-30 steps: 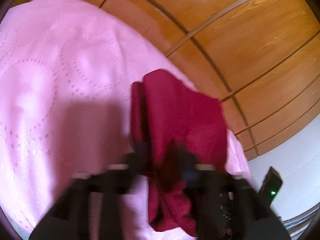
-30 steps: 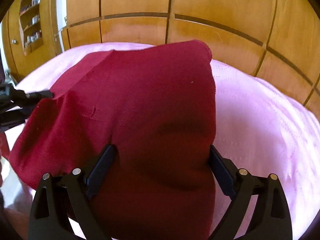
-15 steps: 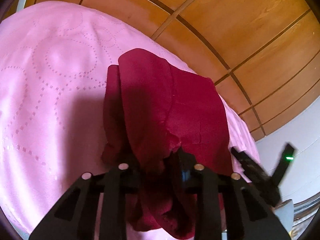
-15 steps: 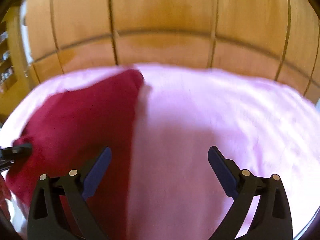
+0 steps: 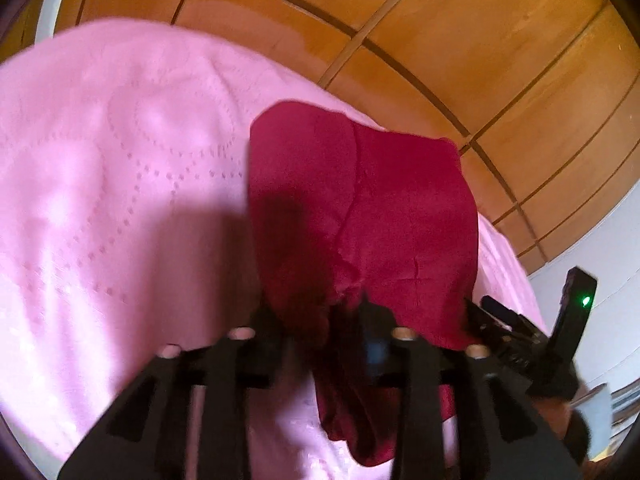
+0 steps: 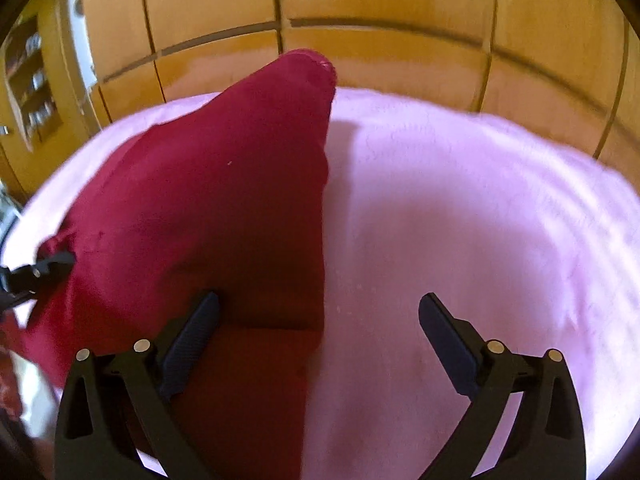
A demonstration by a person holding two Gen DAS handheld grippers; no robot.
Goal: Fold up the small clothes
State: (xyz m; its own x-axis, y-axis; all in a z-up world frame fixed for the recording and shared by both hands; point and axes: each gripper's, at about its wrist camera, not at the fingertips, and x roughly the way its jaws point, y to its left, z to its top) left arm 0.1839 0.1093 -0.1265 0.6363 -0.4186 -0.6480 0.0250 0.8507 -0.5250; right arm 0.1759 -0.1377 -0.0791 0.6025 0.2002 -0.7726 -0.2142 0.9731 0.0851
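Note:
A dark red garment lies folded over on the pink blanket. My left gripper is shut on the garment's near edge, with bunched cloth hanging below the fingers. In the right wrist view the garment fills the left half, its far corner raised. My right gripper is open and empty, its left finger over the cloth's near edge and its right finger over bare blanket. The left gripper's tip shows at the left edge of that view, on the cloth.
Glossy wooden wall panels run behind the bed. The right gripper's body with a green light sits at the right of the left wrist view. A shelf unit stands at the far left. A white wall is at right.
My right gripper let go of the garment and pulled to the right, then drifted back over its edge. The cloth settled flatter on the blanket. My left gripper kept its hold.

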